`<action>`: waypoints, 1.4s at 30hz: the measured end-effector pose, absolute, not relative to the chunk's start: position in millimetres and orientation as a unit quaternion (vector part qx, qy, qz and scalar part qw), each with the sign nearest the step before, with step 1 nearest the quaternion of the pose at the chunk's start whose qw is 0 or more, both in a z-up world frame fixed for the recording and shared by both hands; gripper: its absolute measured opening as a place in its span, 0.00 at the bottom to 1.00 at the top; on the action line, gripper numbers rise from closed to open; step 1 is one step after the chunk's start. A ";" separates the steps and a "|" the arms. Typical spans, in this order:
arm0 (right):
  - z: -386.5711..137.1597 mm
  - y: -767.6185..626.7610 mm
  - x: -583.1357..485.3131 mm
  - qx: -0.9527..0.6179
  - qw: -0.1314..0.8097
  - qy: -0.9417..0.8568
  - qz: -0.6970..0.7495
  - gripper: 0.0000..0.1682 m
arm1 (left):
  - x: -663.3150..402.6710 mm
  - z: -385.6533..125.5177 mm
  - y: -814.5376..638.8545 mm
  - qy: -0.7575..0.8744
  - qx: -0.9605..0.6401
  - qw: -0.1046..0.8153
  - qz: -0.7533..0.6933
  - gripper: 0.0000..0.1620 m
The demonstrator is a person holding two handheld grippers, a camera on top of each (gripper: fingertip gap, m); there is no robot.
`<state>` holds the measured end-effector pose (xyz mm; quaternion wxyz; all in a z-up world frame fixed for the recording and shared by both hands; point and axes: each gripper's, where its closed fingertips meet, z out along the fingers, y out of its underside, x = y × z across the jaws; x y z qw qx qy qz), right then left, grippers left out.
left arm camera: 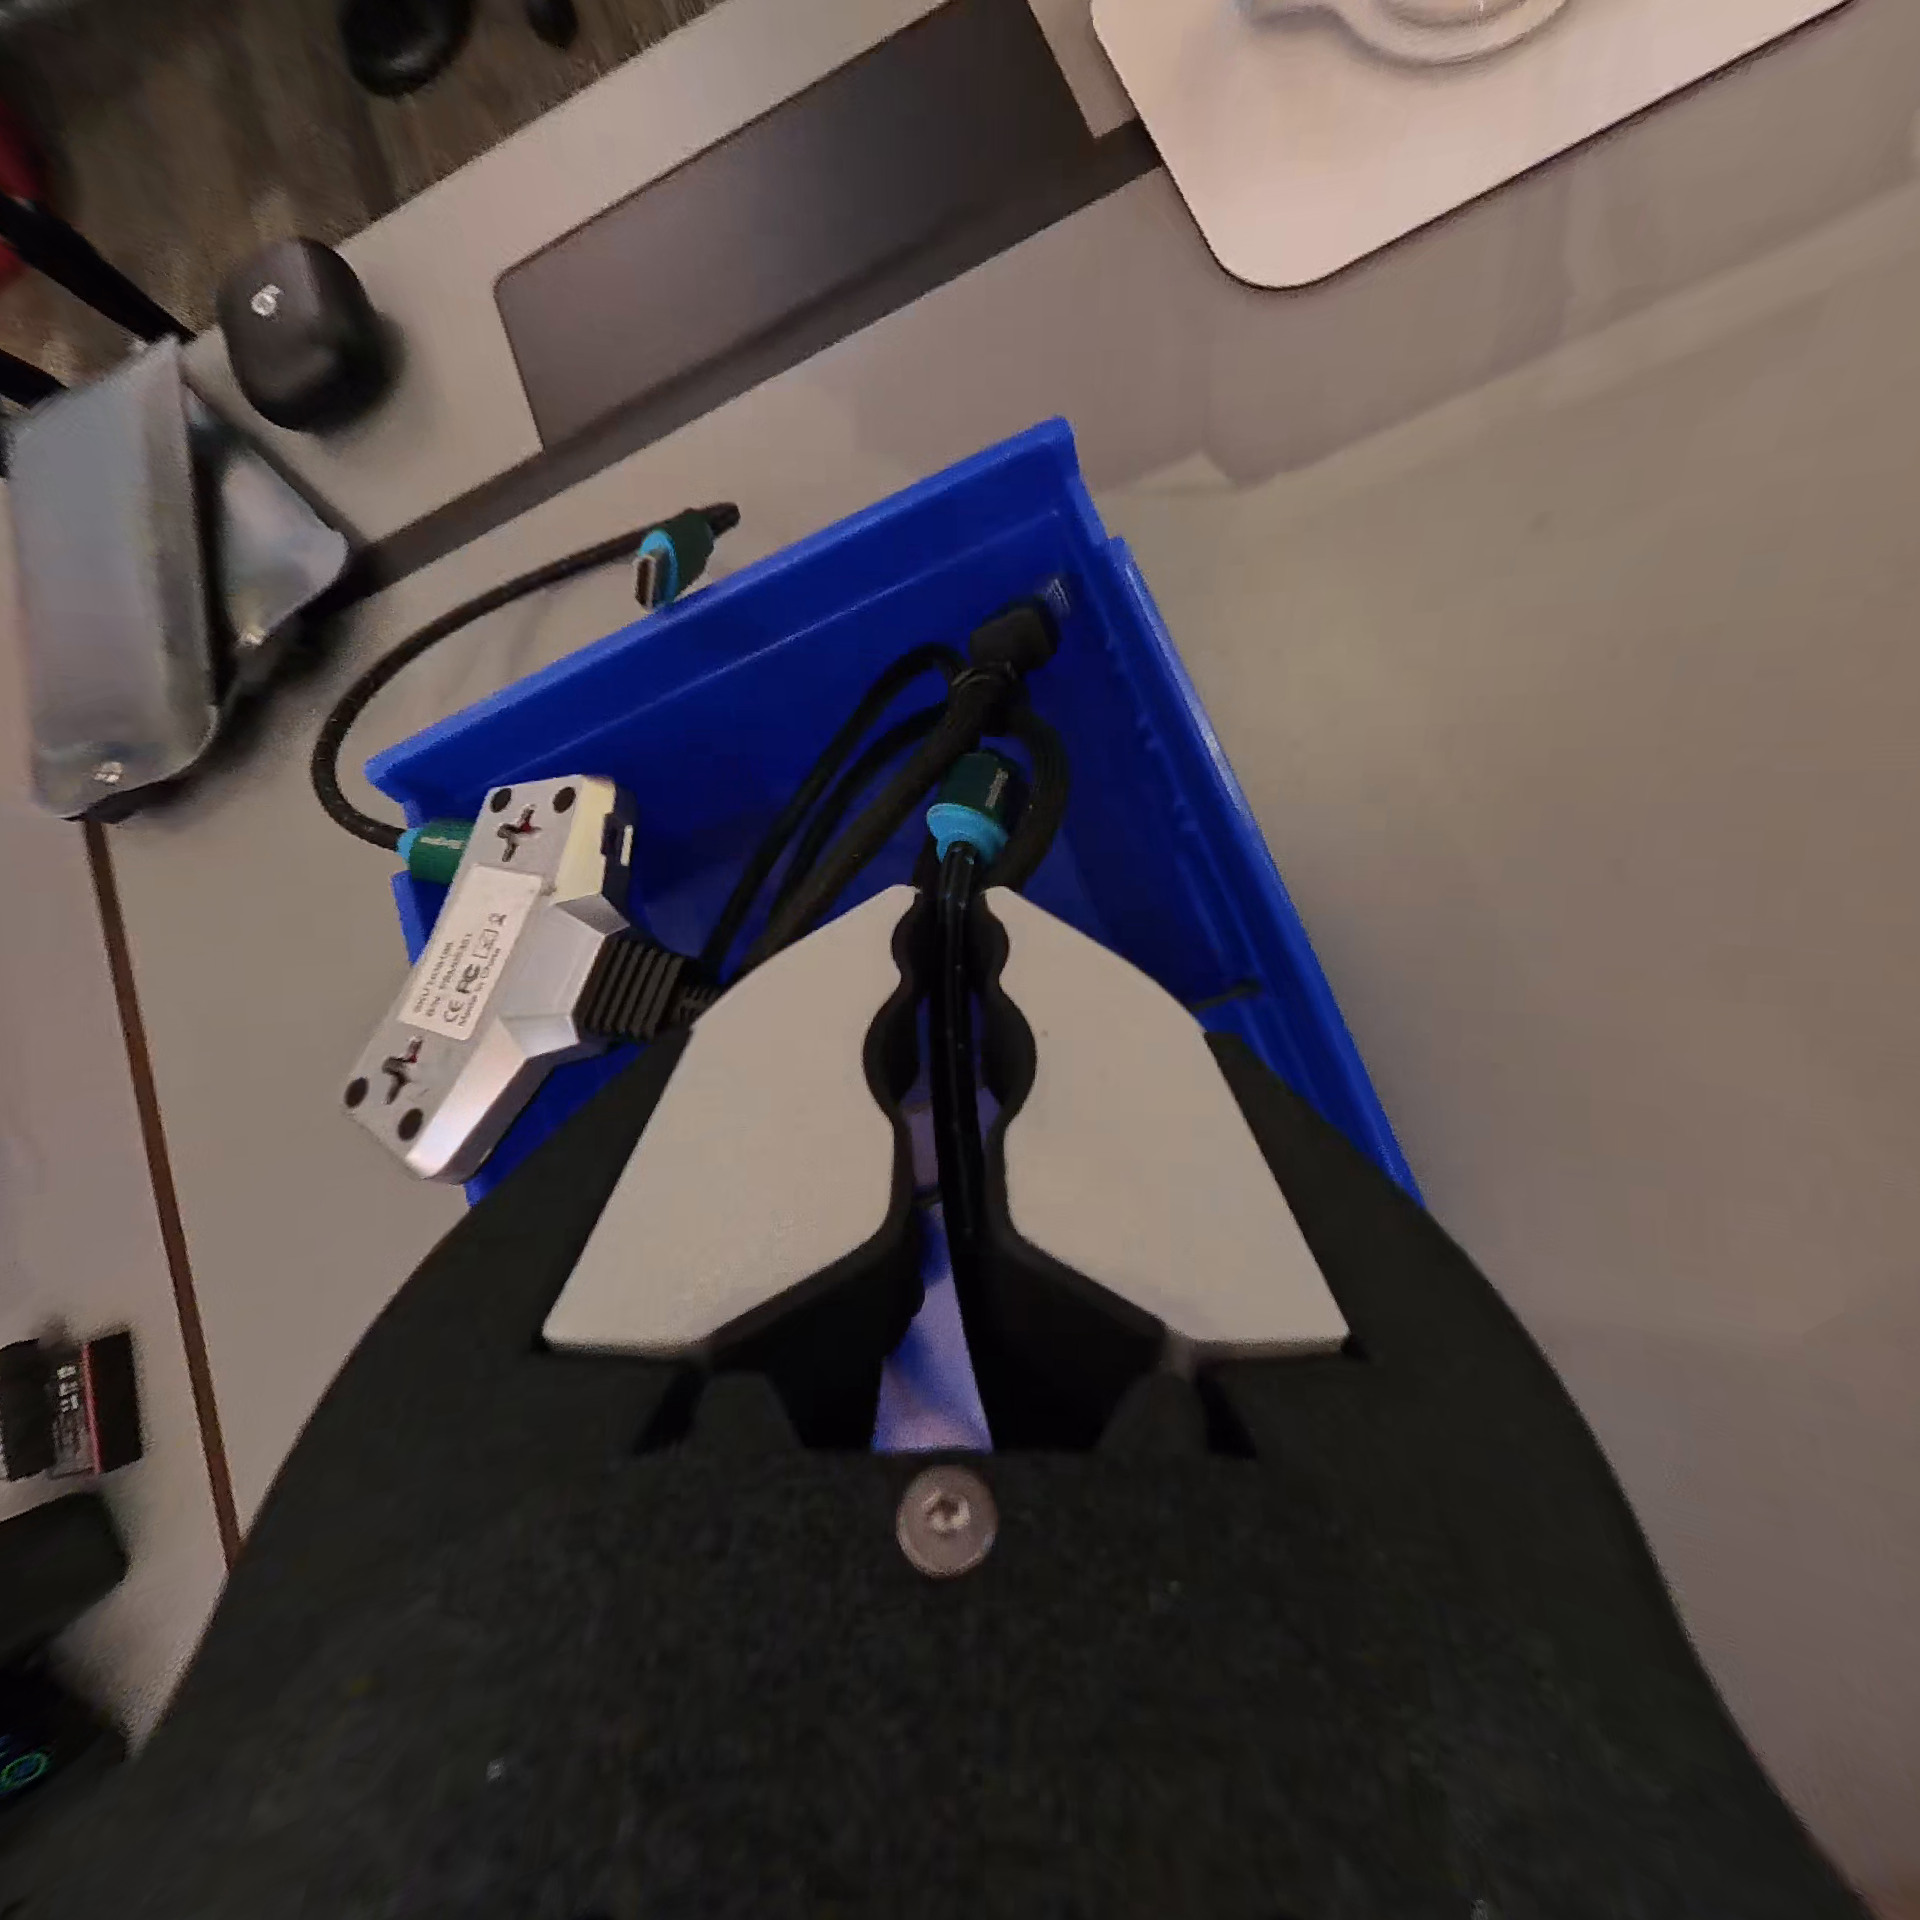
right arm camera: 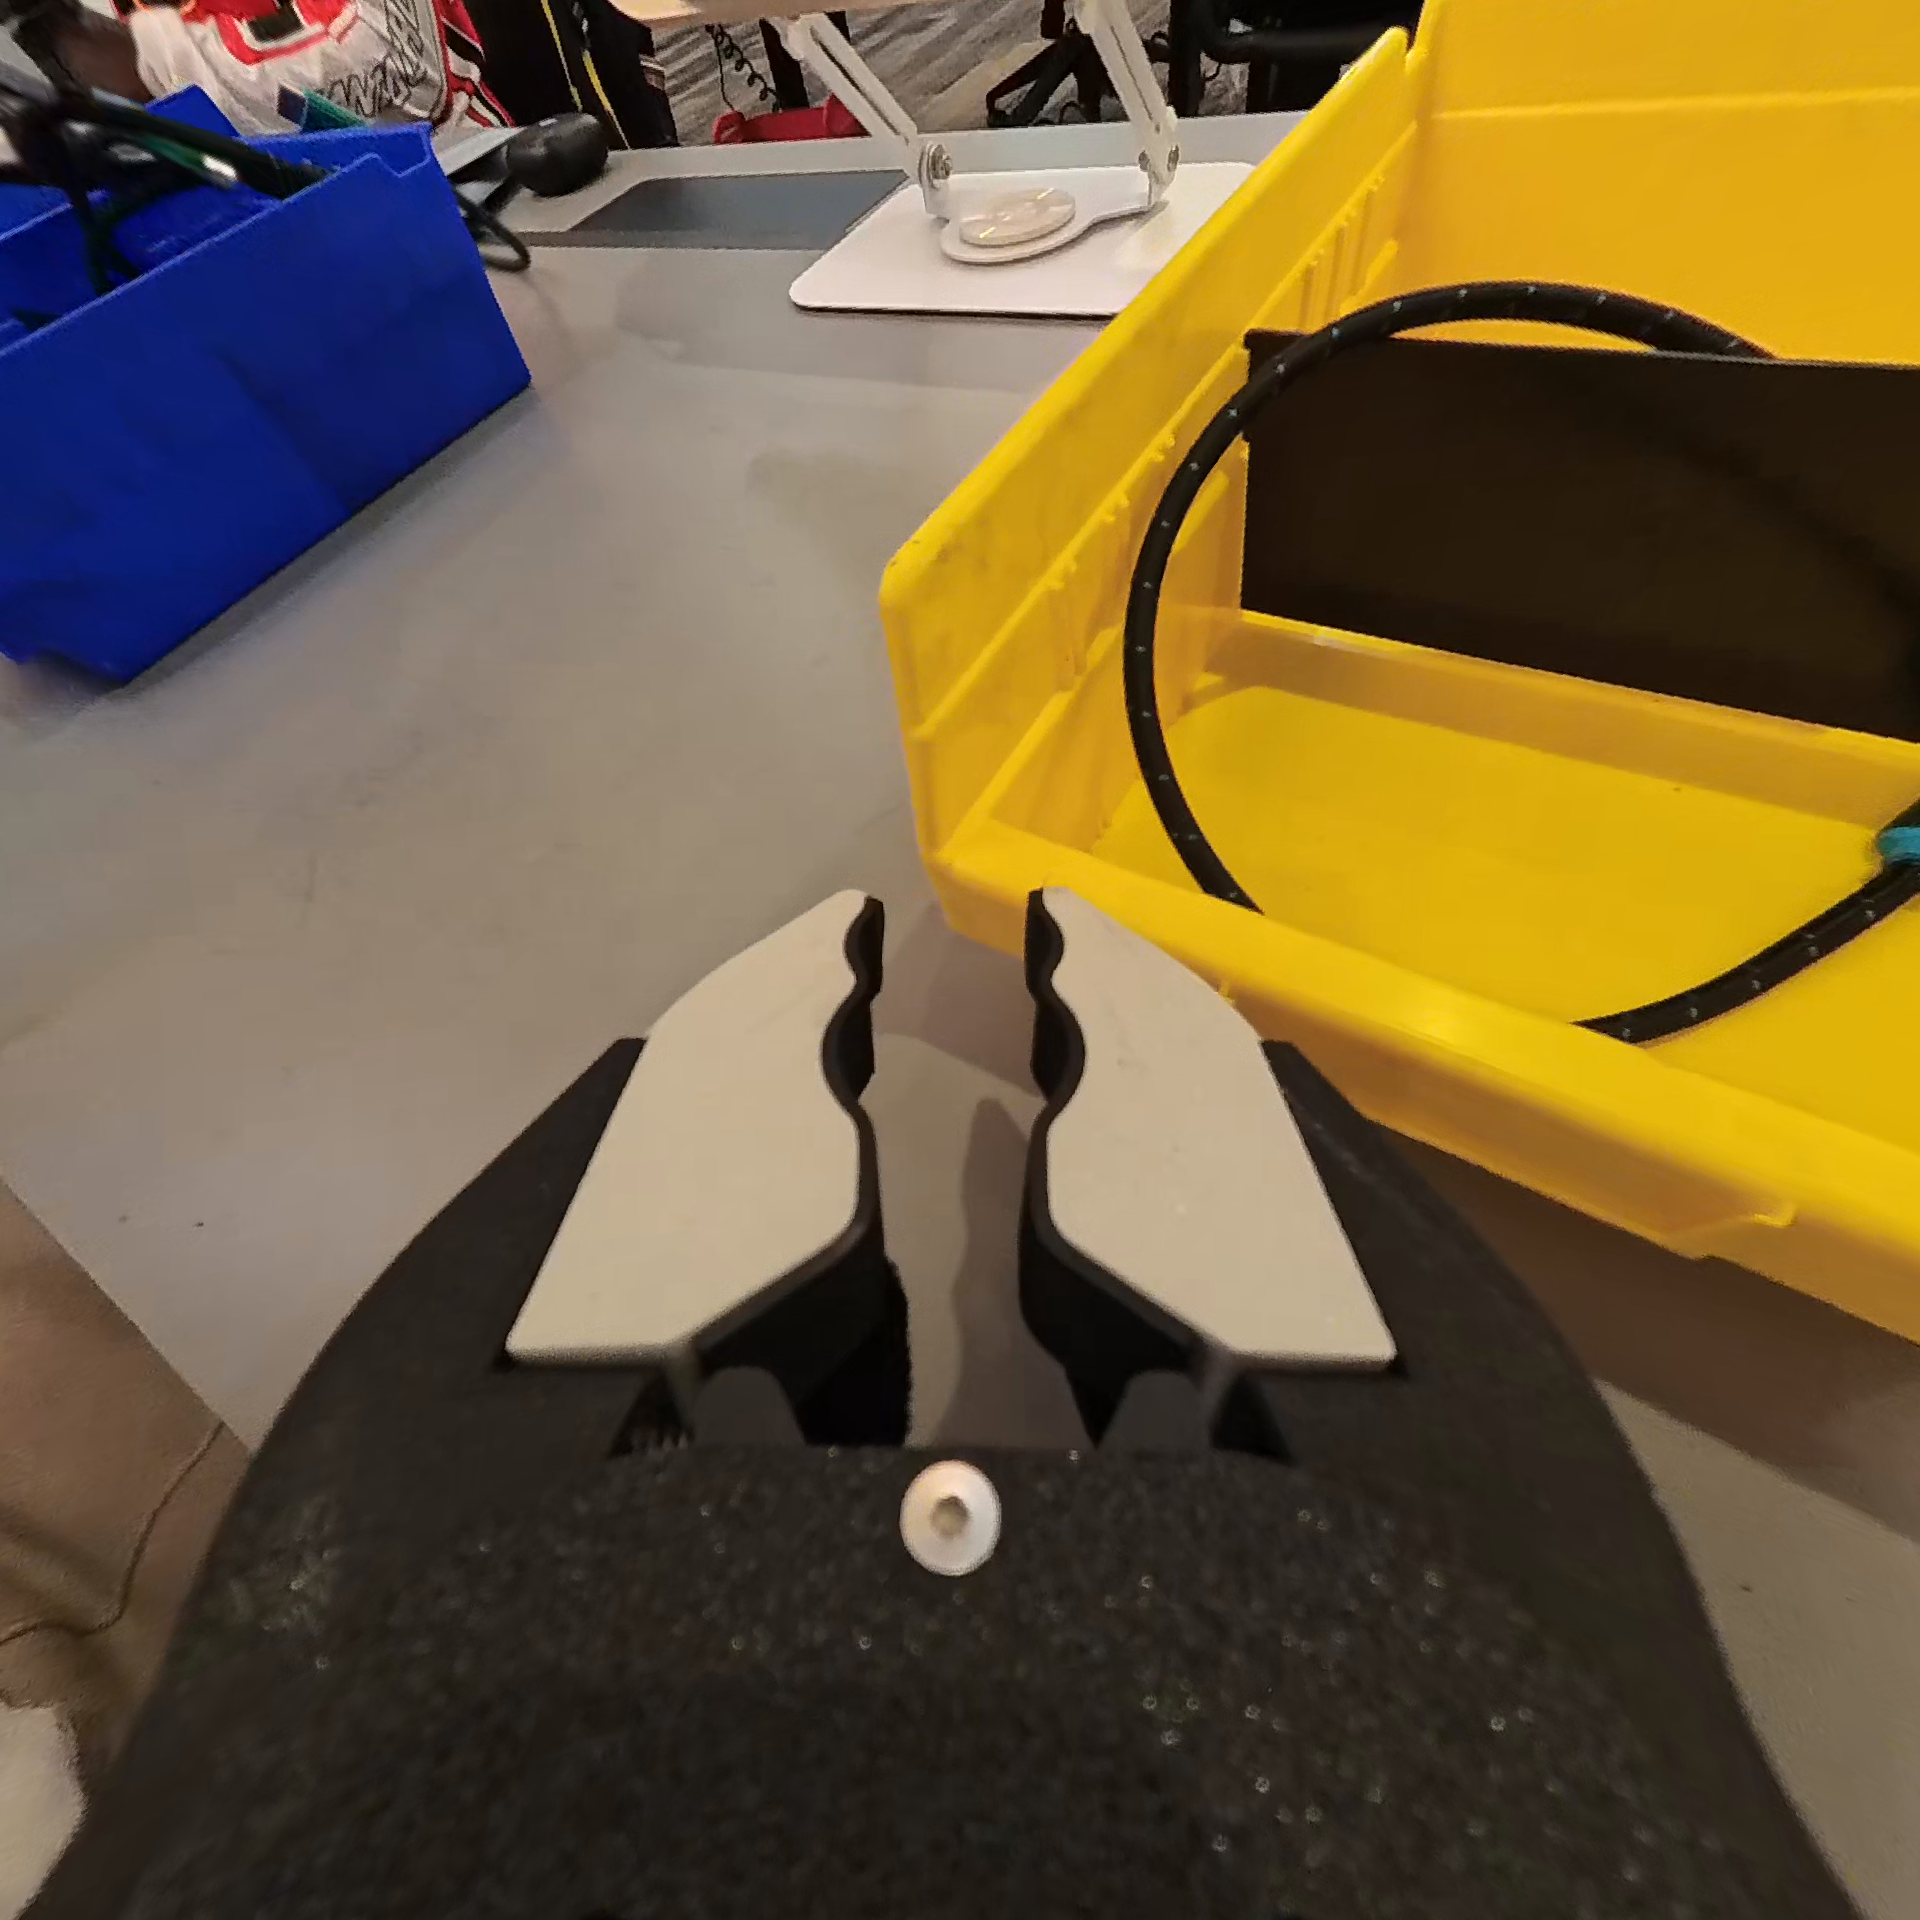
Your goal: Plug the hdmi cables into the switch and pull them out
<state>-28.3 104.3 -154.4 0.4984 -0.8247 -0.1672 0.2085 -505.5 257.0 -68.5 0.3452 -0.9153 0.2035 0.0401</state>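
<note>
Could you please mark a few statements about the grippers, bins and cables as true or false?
1. The left gripper is shut on a black cable. True.
2. The right gripper holds a cable. False: its fingers are open and empty.
3. The silver switch lies in the yellow bin. False: it rests on the blue bin.
4. A black cable loop sits in the yellow bin. True.

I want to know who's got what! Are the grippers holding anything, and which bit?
The left gripper pinches a black cable just behind its teal plug. The right gripper holds nothing.
</note>
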 end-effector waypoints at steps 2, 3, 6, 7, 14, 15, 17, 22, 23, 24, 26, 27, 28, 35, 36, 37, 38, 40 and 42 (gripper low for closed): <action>-154.4 103.7 -29.2 -0.825 0.498 -0.168 0.209 0.15 | -507.1 -63.7 258.4 0.197 -0.903 0.375 0.067 0.04; -154.5 103.4 -29.4 -0.825 0.498 -0.169 0.208 0.15 | -508.1 -62.1 258.8 0.198 -0.899 0.381 0.083 0.04; -154.2 102.2 -28.4 -0.825 0.499 -0.172 0.201 0.15 | -508.4 -60.6 260.8 0.206 -0.892 0.384 0.122 0.04; -154.0 101.6 -28.2 -0.825 0.499 -0.172 0.200 0.15 | -508.8 -61.9 261.4 0.207 -0.893 0.377 0.133 0.04; -152.6 97.4 -27.0 -0.825 0.502 -0.173 0.195 0.15 | -511.3 -63.5 266.1 0.140 -0.910 0.385 0.067 0.04; -152.9 97.1 -25.9 -0.825 0.502 -0.173 0.193 0.15 | -507.5 -55.3 266.0 0.146 -0.901 0.406 0.053 0.04; -153.5 97.2 -24.3 -0.826 0.501 -0.171 0.193 0.15 | -510.5 -39.4 262.0 0.148 -0.890 0.427 0.062 0.04; -152.4 96.9 -25.3 -0.824 0.501 -0.166 0.205 0.15 | -475.2 -3.3 240.5 0.224 -0.856 0.464 -0.050 0.05; -152.3 96.7 -26.2 -0.824 0.501 -0.167 0.206 0.15 | -462.1 -1.8 230.9 0.250 -0.853 0.451 -0.081 0.05; -152.4 96.4 -27.3 -0.824 0.501 -0.168 0.206 0.15 | -454.1 0.9 223.1 0.262 -0.851 0.445 -0.092 0.05; -152.2 96.1 -29.5 -0.823 0.501 -0.172 0.205 0.15 | -438.7 4.1 205.6 0.298 -0.844 0.437 -0.094 0.04; -152.0 95.9 -30.7 -0.823 0.501 -0.174 0.205 0.15 | -429.9 1.4 193.5 0.322 -0.843 0.419 -0.097 0.04; -152.1 95.7 -31.6 -0.823 0.501 -0.176 0.204 0.15 | -421.6 -3.7 180.2 0.346 -0.844 0.398 -0.101 0.04; -152.8 94.0 -35.6 -0.823 0.499 -0.181 0.203 0.15 | -423.5 -12.1 135.2 0.381 -0.812 0.441 0.003 0.10; -153.1 93.7 -36.4 -0.823 0.498 -0.182 0.205 0.15 | -425.6 -7.6 130.9 0.367 -0.808 0.461 -0.009 0.15; -153.2 93.3 -37.2 -0.823 0.498 -0.182 0.206 0.15 | -429.0 -3.5 126.2 0.347 -0.809 0.473 -0.025 0.22; -153.1 93.0 -37.9 -0.822 0.498 -0.183 0.207 0.15 | -434.0 -0.6 121.2 0.328 -0.811 0.482 -0.041 0.30; -153.5 92.3 -38.7 -0.822 0.497 -0.186 0.205 0.15 | -454.7 -0.1 112.7 0.281 -0.821 0.494 -0.051 0.37; -153.7 91.7 -38.7 -0.823 0.497 -0.189 0.200 0.15 | -485.8 -12.1 105.2 0.231 -0.838 0.493 -0.045 0.35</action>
